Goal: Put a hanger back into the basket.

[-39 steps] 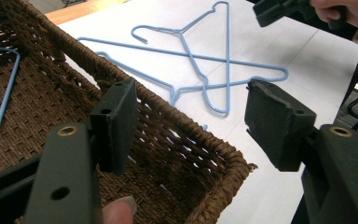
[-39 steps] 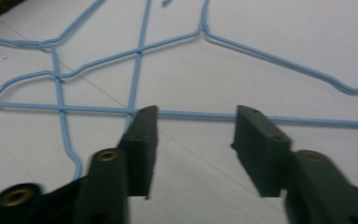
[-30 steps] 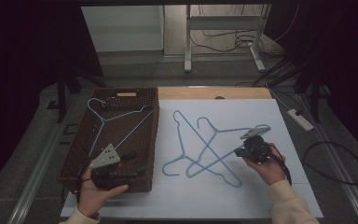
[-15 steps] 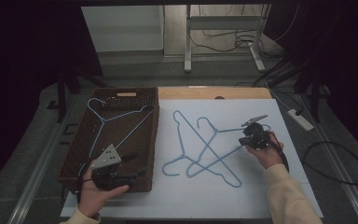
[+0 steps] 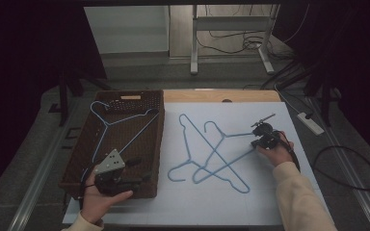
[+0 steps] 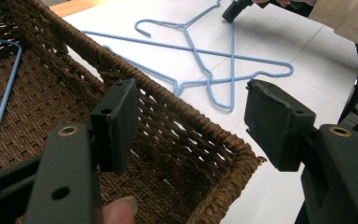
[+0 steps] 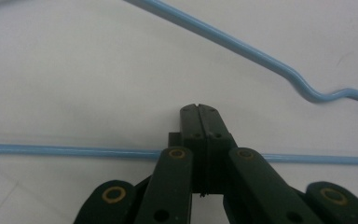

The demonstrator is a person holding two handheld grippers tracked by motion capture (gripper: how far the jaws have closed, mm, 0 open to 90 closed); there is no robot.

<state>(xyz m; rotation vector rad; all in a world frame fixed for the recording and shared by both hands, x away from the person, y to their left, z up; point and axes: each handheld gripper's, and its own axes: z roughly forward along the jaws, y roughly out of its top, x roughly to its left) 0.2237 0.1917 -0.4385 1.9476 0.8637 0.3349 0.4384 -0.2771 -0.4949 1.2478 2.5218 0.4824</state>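
Over the hangers (image 5: 212,151), right hand-held gripper (image 5: 261,142) (jaws together) has shifted leftward.

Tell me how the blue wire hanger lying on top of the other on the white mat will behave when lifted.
The upper hanger is thin wire, so probably light and somewhat springy. It crosses the second hanger, so it may snag and drag that one along. The wire looks smooth and narrow, so it could swivel in the right tongs.

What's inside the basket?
One blue hanger lies on the floor of the basket. The left gripper and hand cover the basket's near corner, so anything under them can't be seen.
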